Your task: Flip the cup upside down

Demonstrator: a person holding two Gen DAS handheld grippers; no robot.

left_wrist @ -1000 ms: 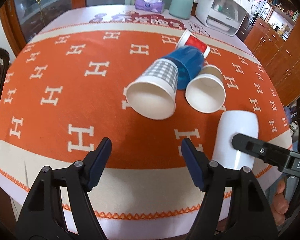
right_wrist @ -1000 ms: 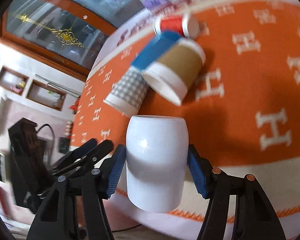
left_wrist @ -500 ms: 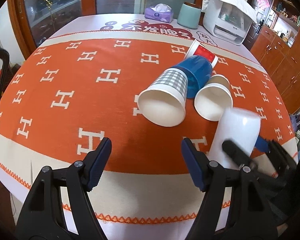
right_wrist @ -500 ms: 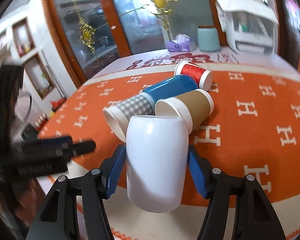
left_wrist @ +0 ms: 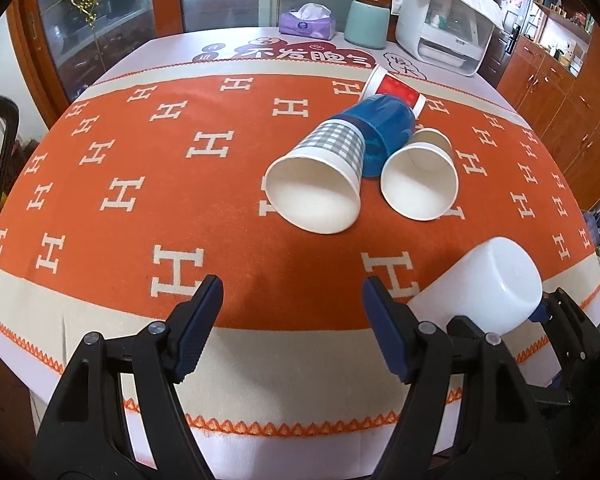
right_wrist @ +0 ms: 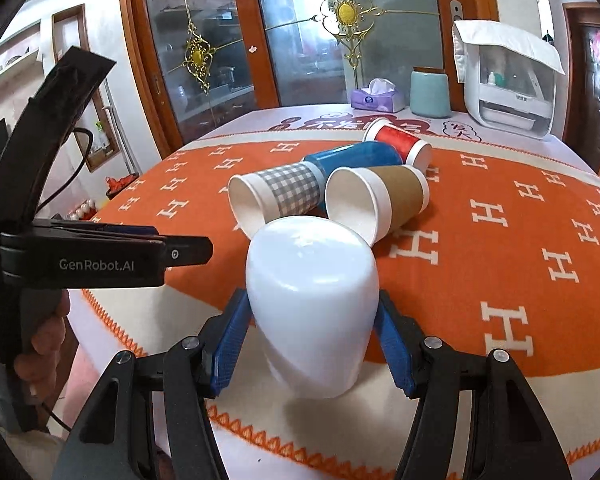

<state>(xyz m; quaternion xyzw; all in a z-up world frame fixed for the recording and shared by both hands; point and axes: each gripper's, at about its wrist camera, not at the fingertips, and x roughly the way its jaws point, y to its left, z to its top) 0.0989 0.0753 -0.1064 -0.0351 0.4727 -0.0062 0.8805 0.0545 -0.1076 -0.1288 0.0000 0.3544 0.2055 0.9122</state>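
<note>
Right hand-held gripper (right_wrist: 312, 344) clamped on white cup (right_wrist: 312, 312), base up, tilted, low over table (right_wrist: 500, 400) at 6 o'clock. Flip nearly done; set-down, release left. Left hand-held gripper (left_wrist: 292, 328) wide open, empty.

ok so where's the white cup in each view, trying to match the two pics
Left wrist view: white cup at lower right, tilted, closed base up toward the camera, gripped by the right tool beyond the open left tool.
Right wrist view: white cup at bottom centre, between the right tool's blue pads.
Shared landmark: the grey checked cup lying on its side on the orange cloth.
</note>
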